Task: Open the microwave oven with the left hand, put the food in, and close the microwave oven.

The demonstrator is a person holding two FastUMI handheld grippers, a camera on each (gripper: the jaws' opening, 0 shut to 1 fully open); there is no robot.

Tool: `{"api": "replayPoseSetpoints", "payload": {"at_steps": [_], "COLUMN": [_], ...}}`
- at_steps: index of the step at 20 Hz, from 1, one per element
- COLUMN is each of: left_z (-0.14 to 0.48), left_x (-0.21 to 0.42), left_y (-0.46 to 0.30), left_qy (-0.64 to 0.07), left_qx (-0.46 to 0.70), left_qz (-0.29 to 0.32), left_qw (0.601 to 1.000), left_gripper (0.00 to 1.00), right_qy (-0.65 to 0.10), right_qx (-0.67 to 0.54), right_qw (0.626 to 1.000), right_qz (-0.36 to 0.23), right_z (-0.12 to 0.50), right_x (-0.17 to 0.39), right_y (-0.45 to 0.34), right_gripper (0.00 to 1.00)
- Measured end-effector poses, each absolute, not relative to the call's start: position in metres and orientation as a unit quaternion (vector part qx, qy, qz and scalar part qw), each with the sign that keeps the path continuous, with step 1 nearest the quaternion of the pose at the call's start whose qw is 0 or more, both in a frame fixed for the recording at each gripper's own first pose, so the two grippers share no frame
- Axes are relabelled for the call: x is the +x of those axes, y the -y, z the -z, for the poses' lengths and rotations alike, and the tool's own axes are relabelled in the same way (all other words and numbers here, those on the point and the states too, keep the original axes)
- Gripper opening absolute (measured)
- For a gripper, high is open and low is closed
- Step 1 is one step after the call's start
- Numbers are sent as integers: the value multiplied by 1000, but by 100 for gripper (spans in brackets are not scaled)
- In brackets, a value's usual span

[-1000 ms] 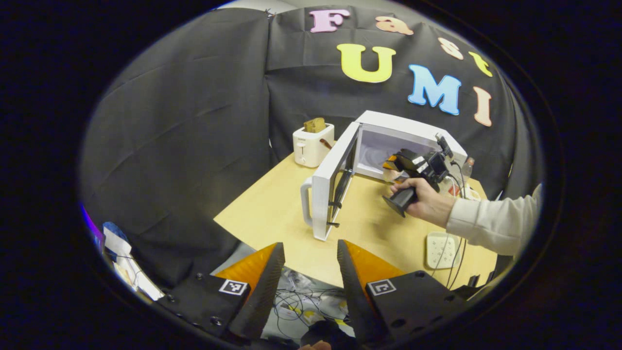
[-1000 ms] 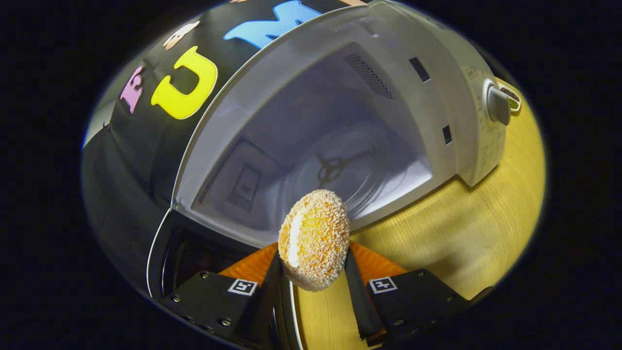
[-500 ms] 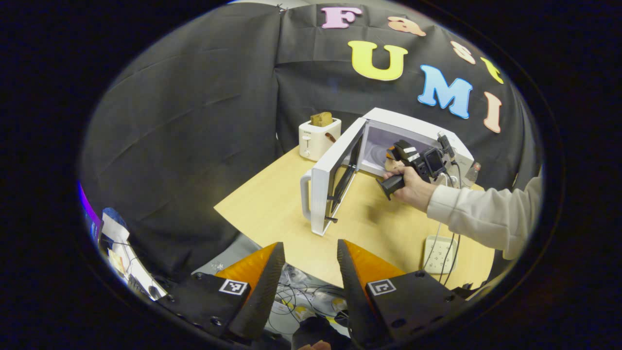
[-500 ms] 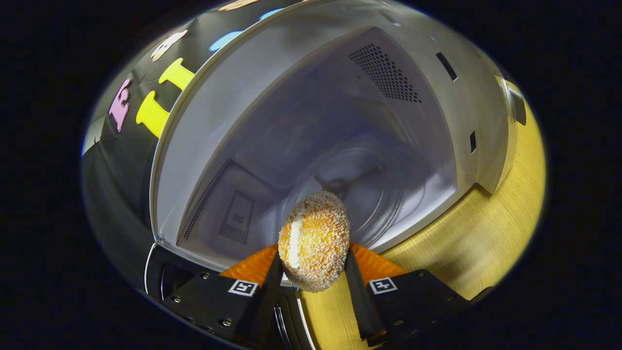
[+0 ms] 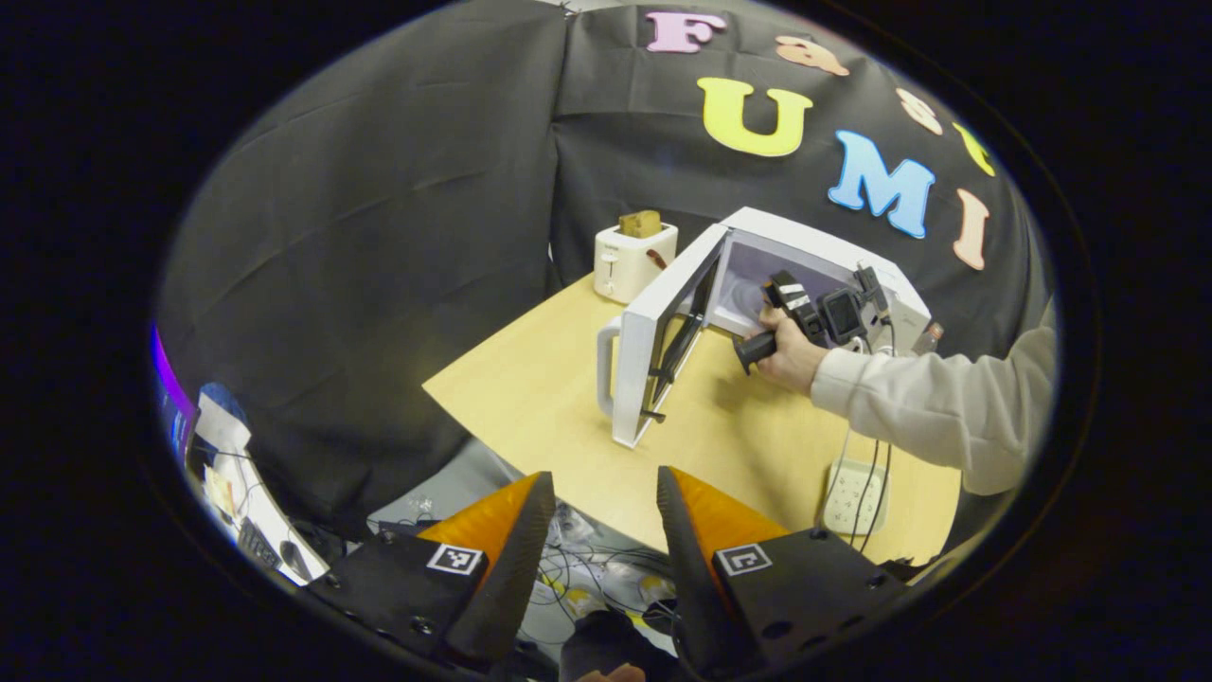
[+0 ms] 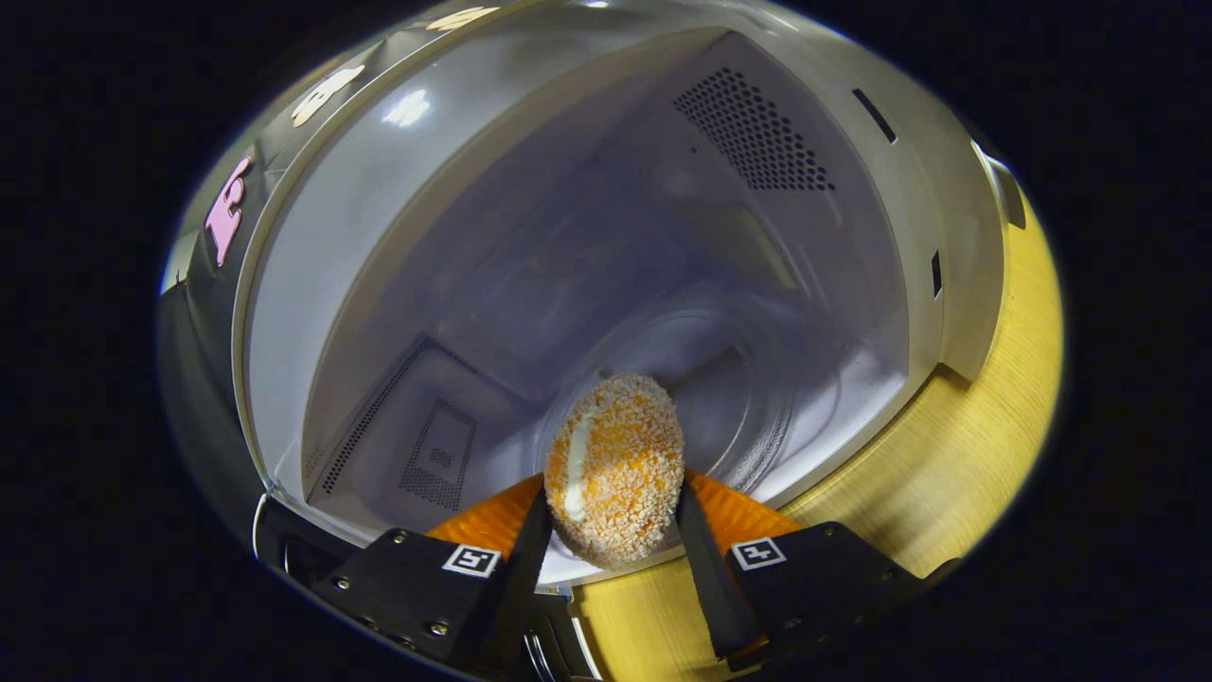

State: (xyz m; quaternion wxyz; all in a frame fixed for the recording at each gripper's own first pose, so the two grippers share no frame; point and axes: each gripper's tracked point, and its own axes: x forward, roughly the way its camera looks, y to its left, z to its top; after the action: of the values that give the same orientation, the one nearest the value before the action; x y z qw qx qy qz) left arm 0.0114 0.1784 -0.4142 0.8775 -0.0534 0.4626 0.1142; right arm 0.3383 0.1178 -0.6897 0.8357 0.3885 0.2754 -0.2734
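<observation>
Both tools mine: right tool grasps the crumbed food at the open microwave mouth, frame centre; left tool released, lower centre.

One microwave oven stands on one wooden table, with one door swung open and one handle on that door. One toaster is there too, holding one slice of bread. One white power strip lies on the tabletop. Two grippers are in the scene — the left gripper and the right gripper. One crumb-coated piece of food, one glass turntable, one hand and one sleeve complete the count.
</observation>
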Motion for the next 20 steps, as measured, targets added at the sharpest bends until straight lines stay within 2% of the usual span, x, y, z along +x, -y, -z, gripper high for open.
{"api": "replayPoseSetpoints", "payload": {"at_steps": [1, 8, 9, 10, 15, 19, 20], "left_z": [416, 422, 422, 423, 423, 423, 423], "left_x": [8, 2, -3, -3, -6, -8, -7], "left_y": [-178, -179, -179, -179, -179, -180, -180], "left_qy": [-464, -471, -473, -473, -471, -469, -469], "left_qx": [-55, -76, -80, -82, -84, -83, -82], "left_qz": [-115, -125, -127, -127, -128, -130, -130], "left_qw": [876, 870, 868, 868, 869, 869, 870], "left_gripper": [75, 75, 80, 70, 80, 75, 73], "right_qy": [-270, -261, -259, -258, -258, -250, -250], "right_qx": [383, 317, 315, 315, 347, 369, 377], "right_qw": [841, 880, 884, 885, 867, 854, 851], "right_qz": [270, 236, 230, 228, 248, 267, 268], "right_z": [690, 697, 696, 696, 697, 692, 691], "right_x": [339, 338, 337, 337, 336, 339, 342], "right_y": [-117, -115, -115, -115, -111, -111, -114], "right_gripper": [74, 77, 77, 77, 77, 77, 80]}}
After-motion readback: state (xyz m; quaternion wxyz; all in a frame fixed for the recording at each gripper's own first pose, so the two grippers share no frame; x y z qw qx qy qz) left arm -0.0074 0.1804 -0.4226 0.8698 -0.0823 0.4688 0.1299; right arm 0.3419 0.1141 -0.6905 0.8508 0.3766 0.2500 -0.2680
